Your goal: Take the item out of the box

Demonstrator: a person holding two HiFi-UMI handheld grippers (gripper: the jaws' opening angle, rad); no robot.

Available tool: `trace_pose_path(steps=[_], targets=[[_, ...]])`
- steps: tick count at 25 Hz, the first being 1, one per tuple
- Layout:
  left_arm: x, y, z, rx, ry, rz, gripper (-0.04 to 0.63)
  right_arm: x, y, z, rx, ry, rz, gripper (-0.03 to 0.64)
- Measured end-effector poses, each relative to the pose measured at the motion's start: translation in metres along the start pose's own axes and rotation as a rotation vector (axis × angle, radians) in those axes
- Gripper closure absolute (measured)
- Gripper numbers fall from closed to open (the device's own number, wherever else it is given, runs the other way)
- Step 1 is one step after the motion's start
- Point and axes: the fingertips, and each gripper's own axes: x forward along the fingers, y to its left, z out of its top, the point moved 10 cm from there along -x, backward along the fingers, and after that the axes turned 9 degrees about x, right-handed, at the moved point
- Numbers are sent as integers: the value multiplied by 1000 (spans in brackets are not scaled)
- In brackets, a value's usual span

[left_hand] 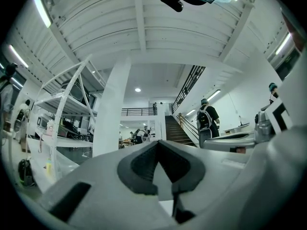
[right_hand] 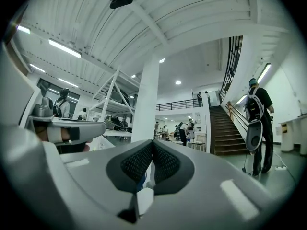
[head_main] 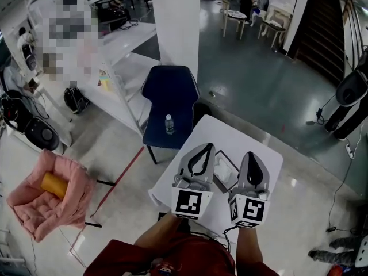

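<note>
In the head view a small white open box [head_main: 228, 169] lies on the white table [head_main: 265, 157]; I cannot make out what is in it. My left gripper [head_main: 205, 147] is held level above the table just left of the box, its fingertips touching with nothing between them. My right gripper [head_main: 252, 154] is held just right of the box, shut and empty. In the left gripper view the left gripper [left_hand: 157, 143] points out over the room, and the box does not show. The right gripper [right_hand: 152, 143] in its own view also faces the hall.
Beyond the table stands a dark blue chair [head_main: 171, 96] with a small bottle [head_main: 169, 124] on its seat, and behind it a white pillar [head_main: 175, 22]. A pink cushioned chair [head_main: 34, 203] holding a yellow roll [head_main: 53, 184] sits at the left. White shelving [head_main: 109, 50] lines the far left.
</note>
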Motion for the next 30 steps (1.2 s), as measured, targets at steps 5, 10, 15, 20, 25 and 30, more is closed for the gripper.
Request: trace_pose_path(steps=[5, 10, 15, 20, 25, 30], targets=[[11, 35, -9, -18, 10, -62, 592, 25, 23, -4, 9, 7, -60, 615], [17, 58, -17, -25, -22, -108, 592, 40, 43, -8, 3, -4, -103, 615], [23, 78, -26, -40, -53, -132, 592, 54, 58, -12, -5, -10, -134, 615], [27, 85, -37, -80, -34, -161, 592, 59, 65, -19, -15, 7, -164, 615], [38, 73, -47, -100, -16, -190, 592, 56, 51, -24, 42, 8, -163, 615], [52, 62, -63, -70, 9, -223, 592, 63, 34, -39, 52, 9, -188, 615]])
